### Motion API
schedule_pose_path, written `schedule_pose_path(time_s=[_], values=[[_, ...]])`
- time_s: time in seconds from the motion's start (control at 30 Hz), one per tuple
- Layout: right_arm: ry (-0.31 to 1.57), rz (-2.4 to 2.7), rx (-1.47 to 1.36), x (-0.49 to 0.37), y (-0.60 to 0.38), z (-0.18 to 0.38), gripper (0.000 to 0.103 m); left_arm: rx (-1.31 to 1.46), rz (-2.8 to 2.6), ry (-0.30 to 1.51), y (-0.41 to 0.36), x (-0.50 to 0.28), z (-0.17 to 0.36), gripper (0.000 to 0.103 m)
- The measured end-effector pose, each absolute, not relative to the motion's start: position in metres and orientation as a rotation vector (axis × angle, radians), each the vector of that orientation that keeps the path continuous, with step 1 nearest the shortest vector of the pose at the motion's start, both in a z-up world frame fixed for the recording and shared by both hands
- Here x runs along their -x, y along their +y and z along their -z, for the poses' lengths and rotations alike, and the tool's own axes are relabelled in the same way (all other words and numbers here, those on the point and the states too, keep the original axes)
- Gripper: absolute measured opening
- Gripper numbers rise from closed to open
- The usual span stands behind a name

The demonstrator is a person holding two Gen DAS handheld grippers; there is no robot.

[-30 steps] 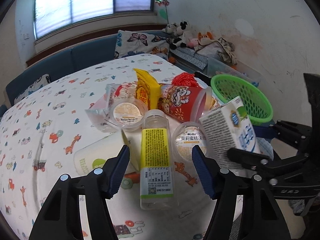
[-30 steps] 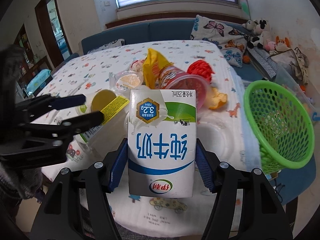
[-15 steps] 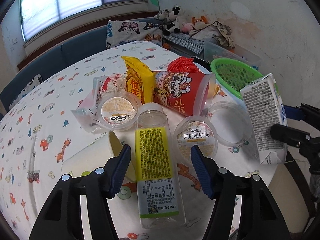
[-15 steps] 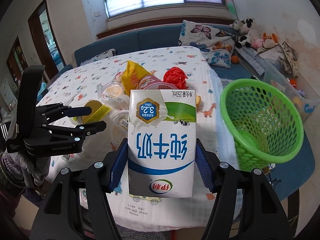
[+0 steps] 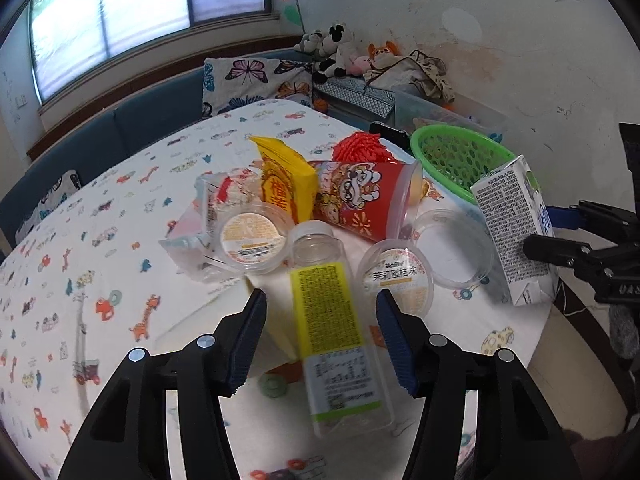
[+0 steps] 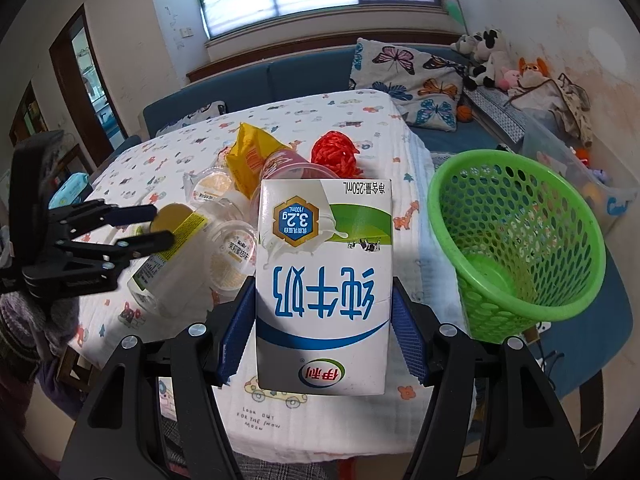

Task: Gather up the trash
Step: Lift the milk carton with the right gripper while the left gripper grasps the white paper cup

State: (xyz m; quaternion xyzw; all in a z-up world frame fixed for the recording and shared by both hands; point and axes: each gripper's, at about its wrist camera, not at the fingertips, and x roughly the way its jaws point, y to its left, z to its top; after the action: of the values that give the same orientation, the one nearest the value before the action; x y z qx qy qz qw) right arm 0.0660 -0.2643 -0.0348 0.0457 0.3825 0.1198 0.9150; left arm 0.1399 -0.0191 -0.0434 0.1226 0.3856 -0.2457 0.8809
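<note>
Two grippers work over the trash-strewn table point(image 5: 100, 240). The right gripper point(image 6: 322, 330) is clamped on an upside-down milk carton point(image 6: 324, 280), held beside the green basket point(image 6: 516, 240) past the table's edge. The left gripper point(image 5: 320, 338) straddles a clear bottle point(image 5: 332, 336) with a yellow label lying on the cloth; its jaws have just been closing, but the pads stand clear of the bottle.
</note>
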Motion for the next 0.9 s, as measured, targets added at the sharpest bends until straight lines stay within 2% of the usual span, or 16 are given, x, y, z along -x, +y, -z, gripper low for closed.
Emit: schedule_pose_path(time_s=[0.1, 0.37, 0.5, 0.9], values=[[0.788, -0.244, -0.098, -0.066, -0.265, 0.034, 0.064, -0.289, 0.521, 0.795, -0.001, -0.141, 0.036, 0.062], [0.803, -0.234, -0.126, -0.07, -0.272, 0.034, 0.064, -0.43, 0.569, 0.812, 0.037, -0.152, 0.042, 0.067], [0.815, -0.216, -0.131, -0.074, -0.272, 0.032, 0.064, -0.509, 0.627, 0.805, 0.04, -0.156, 0.051, 0.075], [0.84, -0.175, -0.144, -0.085, -0.268, 0.028, 0.064, -0.655, 0.783, 0.809, 0.024, -0.178, 0.082, 0.075]])
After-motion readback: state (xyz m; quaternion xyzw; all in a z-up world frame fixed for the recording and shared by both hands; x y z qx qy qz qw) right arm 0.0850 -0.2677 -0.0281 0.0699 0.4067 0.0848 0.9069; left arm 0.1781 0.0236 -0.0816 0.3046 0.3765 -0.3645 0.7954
